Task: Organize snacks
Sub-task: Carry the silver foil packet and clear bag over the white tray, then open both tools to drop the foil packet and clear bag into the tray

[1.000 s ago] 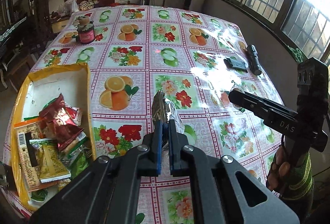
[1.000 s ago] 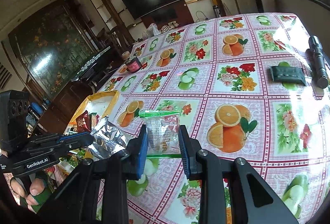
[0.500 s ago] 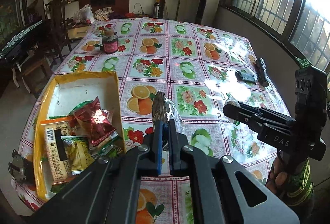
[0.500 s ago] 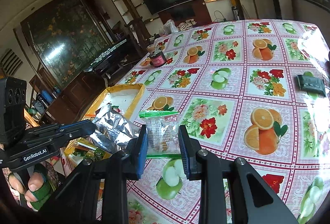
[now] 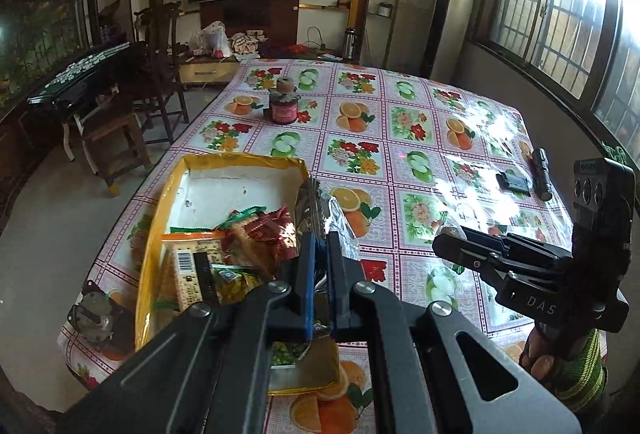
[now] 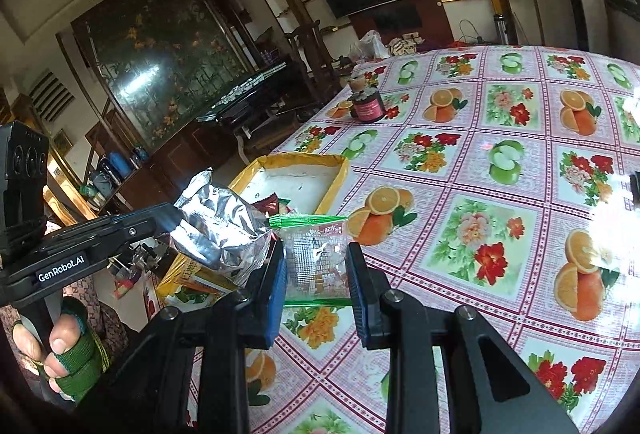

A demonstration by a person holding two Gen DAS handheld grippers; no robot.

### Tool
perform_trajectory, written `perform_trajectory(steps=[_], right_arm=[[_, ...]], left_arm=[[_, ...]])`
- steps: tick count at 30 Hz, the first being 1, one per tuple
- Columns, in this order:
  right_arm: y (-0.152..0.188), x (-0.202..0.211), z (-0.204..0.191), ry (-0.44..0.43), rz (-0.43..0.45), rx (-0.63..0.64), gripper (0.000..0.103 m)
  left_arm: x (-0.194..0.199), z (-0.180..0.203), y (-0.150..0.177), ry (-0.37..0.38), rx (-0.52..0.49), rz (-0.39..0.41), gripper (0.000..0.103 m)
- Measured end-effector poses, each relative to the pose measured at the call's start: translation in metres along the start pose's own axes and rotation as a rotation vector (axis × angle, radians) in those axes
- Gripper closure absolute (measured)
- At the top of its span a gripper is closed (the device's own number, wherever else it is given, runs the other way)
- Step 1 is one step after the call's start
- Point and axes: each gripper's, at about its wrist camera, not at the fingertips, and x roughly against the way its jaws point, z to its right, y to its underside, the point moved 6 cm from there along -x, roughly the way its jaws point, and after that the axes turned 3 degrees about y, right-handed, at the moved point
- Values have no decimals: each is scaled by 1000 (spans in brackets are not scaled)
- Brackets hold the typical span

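My left gripper [image 5: 319, 242] is shut on a crinkled silver foil snack packet [image 5: 320, 212], seen edge-on above the right wall of a yellow-rimmed white box [image 5: 240, 164]. The box holds several snack packs, among them a red wrapper [image 5: 268, 234] and a barcode pack [image 5: 192, 270]. In the right wrist view the same silver foil packet [image 6: 224, 230] hangs from the left gripper [image 6: 172, 218] over the box [image 6: 300, 164]. My right gripper [image 6: 316, 258] is shut on a clear snack bag with green edges [image 6: 316, 254], held above the tablecloth beside the box.
The fruit-and-flower tablecloth [image 5: 400, 122] carries a dark jar with a red label [image 5: 283, 106], a black flashlight [image 5: 542, 174] and a small black case [image 5: 514, 182] at the right. A small metal motor [image 5: 96, 314] lies at the table's near left corner. Chairs stand left of the table.
Both grippers have carried their packets leftward toward the yellow box; the silver packet now hangs over the box's right wall, and the clear bag is closer to the box.
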Motion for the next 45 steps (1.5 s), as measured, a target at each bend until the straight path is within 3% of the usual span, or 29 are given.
perform_trajectory(steps=[8,17,32,39,41,43,44,45], right_arm=[[-5,-22,-44,-92,-24,54,75],[7,-74,-90,-154,-126,136,75],[28,-115,-87,-101,-220,168,72],[33,-104,-86,-103,-219,177,55],[32,-96,-86,-110,-210,185,50],[32,-88,-86,-112,-202,201,43],[32,-84,-86,-110,-201,212,41],[32,-81,-85,-111,-202,221,38]], left_arm=[[8,-34,-5,-78,35,34,97],[-28,-75,-12,-121,74,-5,97],[-85,-108,-20,-120,134,-95,97],[-85,-103,-8,-155,108,-113,95],[-79,-103,-6,-158,107,-110,85],[-68,-100,-2,-161,108,-95,64],[-62,-99,0,-165,109,-82,47],[-54,-98,2,-169,107,-66,39]])
